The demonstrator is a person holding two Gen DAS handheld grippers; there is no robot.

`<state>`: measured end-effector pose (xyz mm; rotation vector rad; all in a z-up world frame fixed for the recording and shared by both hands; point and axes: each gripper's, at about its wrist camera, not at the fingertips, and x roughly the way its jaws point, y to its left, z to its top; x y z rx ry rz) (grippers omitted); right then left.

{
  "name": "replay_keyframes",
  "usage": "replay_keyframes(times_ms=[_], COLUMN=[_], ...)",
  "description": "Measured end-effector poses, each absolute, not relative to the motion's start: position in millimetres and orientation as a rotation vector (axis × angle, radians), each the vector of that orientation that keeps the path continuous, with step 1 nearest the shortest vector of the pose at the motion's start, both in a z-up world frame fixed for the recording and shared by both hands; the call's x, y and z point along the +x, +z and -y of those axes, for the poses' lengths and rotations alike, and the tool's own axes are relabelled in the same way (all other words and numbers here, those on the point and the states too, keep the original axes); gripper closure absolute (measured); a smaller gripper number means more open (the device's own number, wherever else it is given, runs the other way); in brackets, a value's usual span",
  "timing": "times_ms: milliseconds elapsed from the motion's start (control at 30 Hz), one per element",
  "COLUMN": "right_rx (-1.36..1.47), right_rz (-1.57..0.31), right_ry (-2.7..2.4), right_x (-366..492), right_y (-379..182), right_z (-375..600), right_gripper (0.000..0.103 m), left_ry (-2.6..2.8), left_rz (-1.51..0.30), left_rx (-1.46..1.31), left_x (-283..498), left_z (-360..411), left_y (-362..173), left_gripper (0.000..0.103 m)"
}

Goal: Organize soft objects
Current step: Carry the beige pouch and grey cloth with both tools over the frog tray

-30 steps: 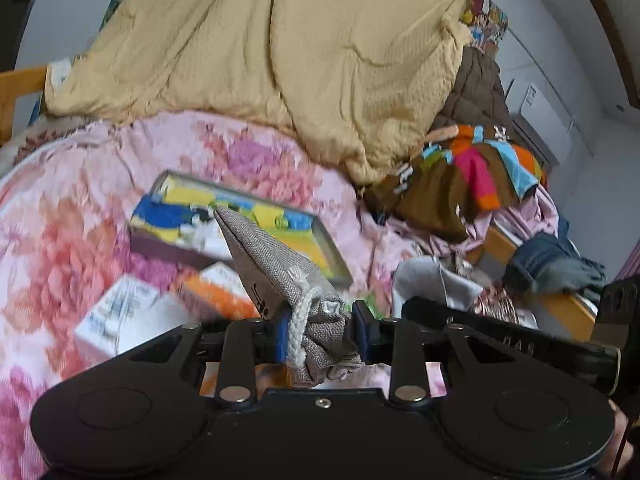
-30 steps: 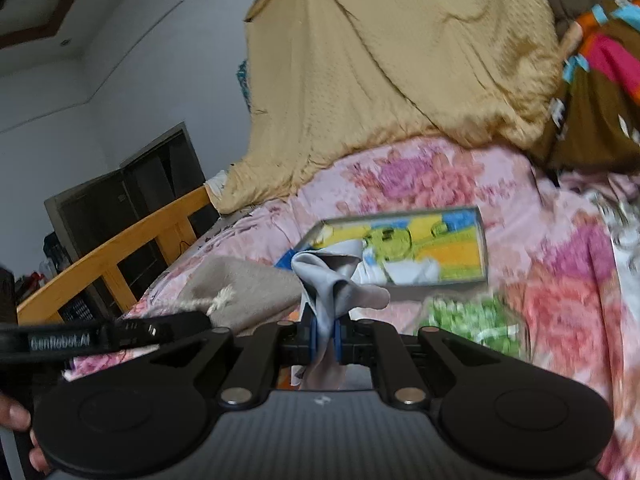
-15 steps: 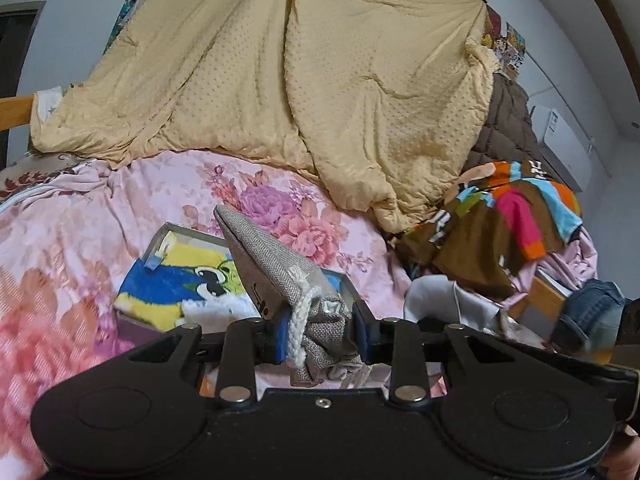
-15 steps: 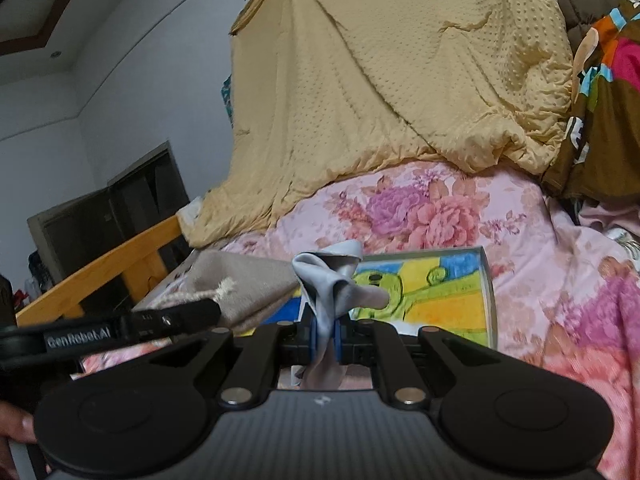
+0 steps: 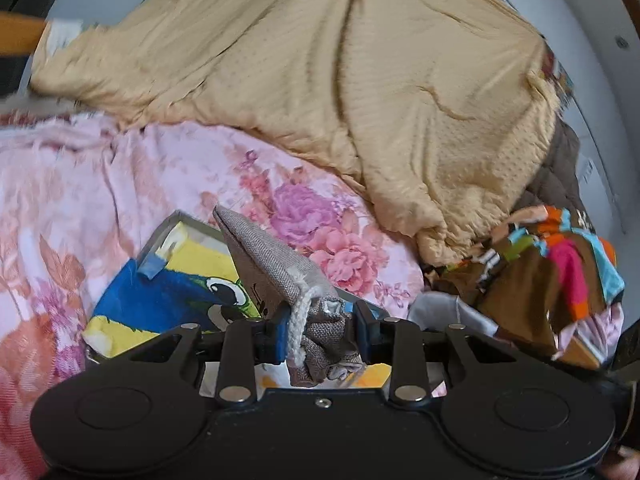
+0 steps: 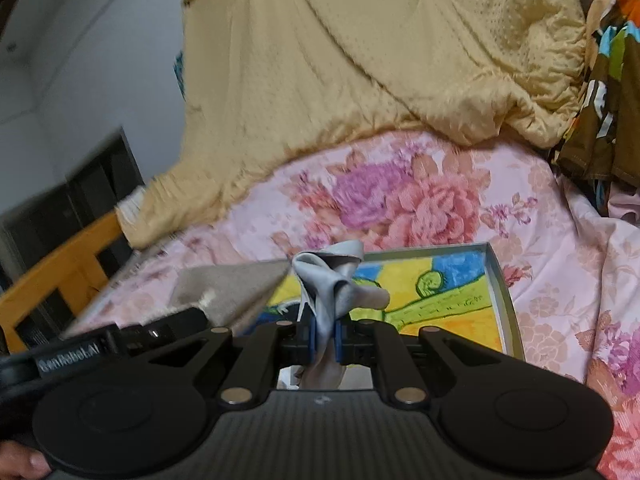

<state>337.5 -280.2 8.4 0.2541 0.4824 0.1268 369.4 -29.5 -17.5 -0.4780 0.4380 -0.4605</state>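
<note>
Two soft items carried above the bed, one in each hand-held gripper

The left hand-held gripper point(image 5: 320, 330) was clamped on the gathered neck of a grey drawstring pouch point(image 5: 276, 268), so its body stuck out ahead, seemingly clear of the bed point(image 5: 100, 184). The right hand-held gripper point(image 6: 324, 338) pinched a pale grey cloth point(image 6: 332, 280) by a bunched fold, its loose ends flopping forward. Just beyond both lay a shallow picture box point(image 6: 498, 280), judged the likely drop spot.

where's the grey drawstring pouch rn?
Clamped in the left gripper: grey drawstring pouch sticks up over the cartoon-print box on the floral bedspread.
</note>
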Motion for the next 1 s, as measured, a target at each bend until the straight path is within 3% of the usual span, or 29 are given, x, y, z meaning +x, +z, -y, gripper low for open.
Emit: replay_keyframes(times_ms=[367, 700, 1000], right_rx=[0.172, 0.158, 0.166], right_rz=[-0.622, -0.66, -0.649], right_ry=[0.031, 0.077, 0.089], right_x=[365, 370, 366], right_y=[-22, -29, -24], right_z=[271, 259, 259], right_gripper=[0.093, 0.085, 0.054], left_ry=[-0.382, -0.353, -0.348], left_rz=[-0.563, -0.565, -0.571], left_rx=[-0.32, -0.127, -0.134], left_x=[390, 385, 385], left_z=[38, 57, 56], left_y=[-43, -43, -45], left_gripper=[0.069, 0.066, 0.058])
